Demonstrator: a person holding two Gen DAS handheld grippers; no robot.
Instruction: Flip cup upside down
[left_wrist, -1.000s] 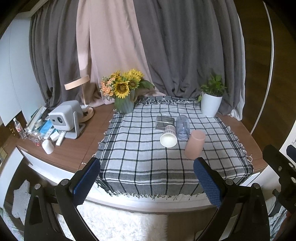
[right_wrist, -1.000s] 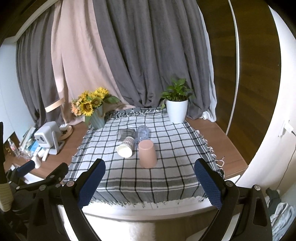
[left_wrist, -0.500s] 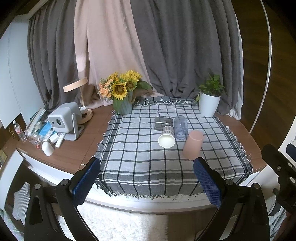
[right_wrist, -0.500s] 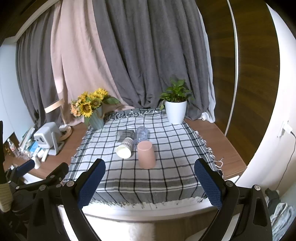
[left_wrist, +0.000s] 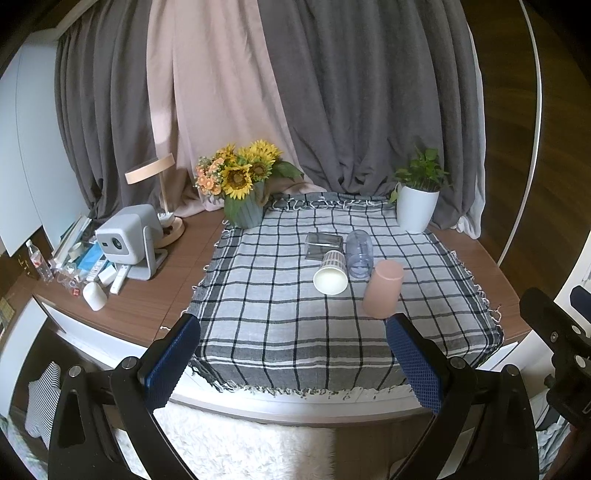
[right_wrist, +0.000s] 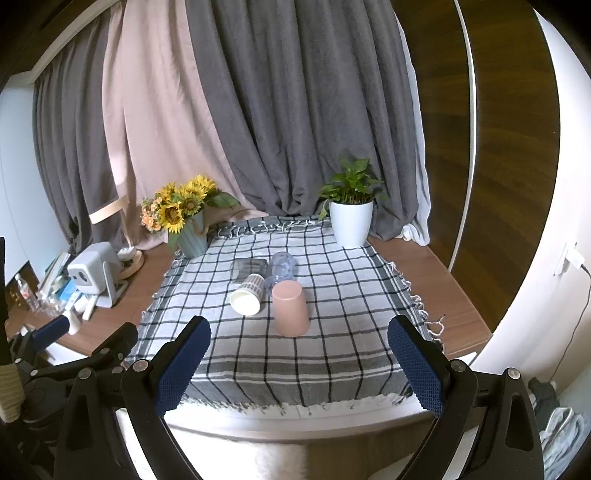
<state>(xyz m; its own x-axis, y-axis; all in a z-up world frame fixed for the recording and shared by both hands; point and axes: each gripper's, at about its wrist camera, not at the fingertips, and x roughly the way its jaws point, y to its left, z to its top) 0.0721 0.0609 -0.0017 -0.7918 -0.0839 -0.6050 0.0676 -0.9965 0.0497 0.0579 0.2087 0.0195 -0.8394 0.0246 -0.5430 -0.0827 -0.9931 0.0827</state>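
A pink cup (left_wrist: 382, 292) (right_wrist: 290, 308) stands upside down on the checked cloth (left_wrist: 280, 317) (right_wrist: 332, 332). A striped paper cup (left_wrist: 331, 277) (right_wrist: 248, 296) lies on its side beside it, its mouth toward me. A clear cup (left_wrist: 358, 258) (right_wrist: 281, 269) and a clear flat case (left_wrist: 323, 246) (right_wrist: 248, 268) sit behind them. My left gripper (left_wrist: 295, 362) and right gripper (right_wrist: 297, 363) are both open and empty, held off the near edge of the table, well short of the cups.
A sunflower vase (left_wrist: 243, 206) (right_wrist: 192, 240) stands at the cloth's back left, a white potted plant (left_wrist: 417, 210) (right_wrist: 350, 225) at the back right. A projector (left_wrist: 127, 240), a lamp (left_wrist: 162, 206) and small clutter (left_wrist: 92, 273) sit on the desk's left. A white rug (left_wrist: 240, 446) lies below.
Both grippers have drawn back and risen slightly, so the table looks a little smaller and farther. The cups have not moved.
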